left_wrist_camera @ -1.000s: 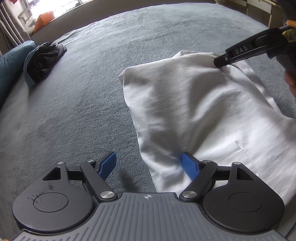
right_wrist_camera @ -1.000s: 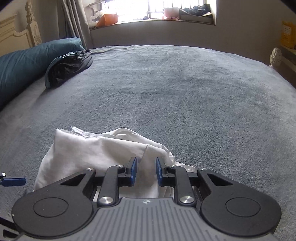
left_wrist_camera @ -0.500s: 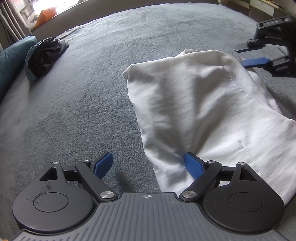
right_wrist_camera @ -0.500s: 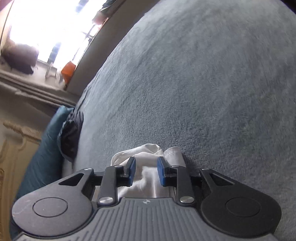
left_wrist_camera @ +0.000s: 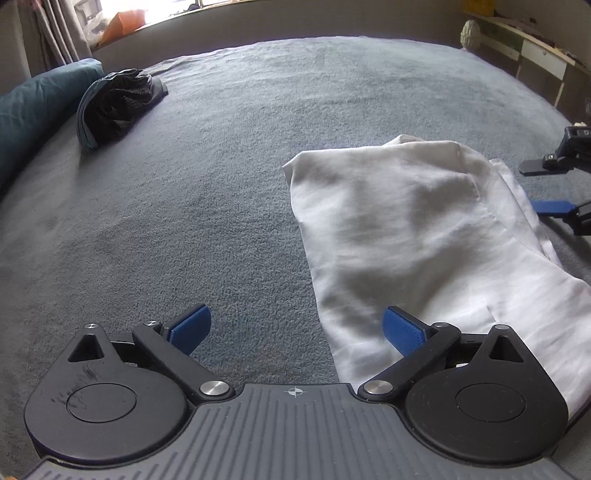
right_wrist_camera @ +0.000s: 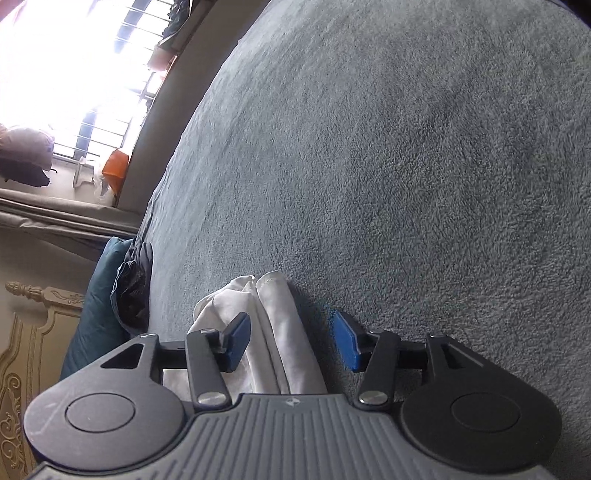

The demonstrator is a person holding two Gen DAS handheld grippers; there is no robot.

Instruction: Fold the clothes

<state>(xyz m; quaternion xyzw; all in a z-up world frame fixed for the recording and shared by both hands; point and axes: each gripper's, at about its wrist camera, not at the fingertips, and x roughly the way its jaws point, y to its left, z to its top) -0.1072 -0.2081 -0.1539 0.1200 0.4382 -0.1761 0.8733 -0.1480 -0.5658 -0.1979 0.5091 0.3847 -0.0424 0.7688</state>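
Probably, with left gripper (left_wrist_camera: 295, 328) and right gripper (right_wrist_camera: 291, 339) both spread wide, gripping nothing, the loosely doubled white garment (left_wrist_camera: 406, 221) may slide open on the fuzzy grey blanket (left_wrist_camera: 240, 184).

Both grippers' jaws wide apart.

A plain white garment (left_wrist_camera: 424, 236) is showing against the bed (left_wrist_camera: 258, 147), whose fleecy cover is reading as an even grey-blue. Toward the bed's far left corner a teal pillow (left_wrist_camera: 33, 99) is lying beside a bundled black garment (left_wrist_camera: 114, 103). The left tool (left_wrist_camera: 295, 328) and right tool (right_wrist_camera: 291, 341) are both showing black arms with bright blue pads (right_wrist_camera: 345, 341). An orange bag (left_wrist_camera: 123, 22) is glowing on the windowsill.
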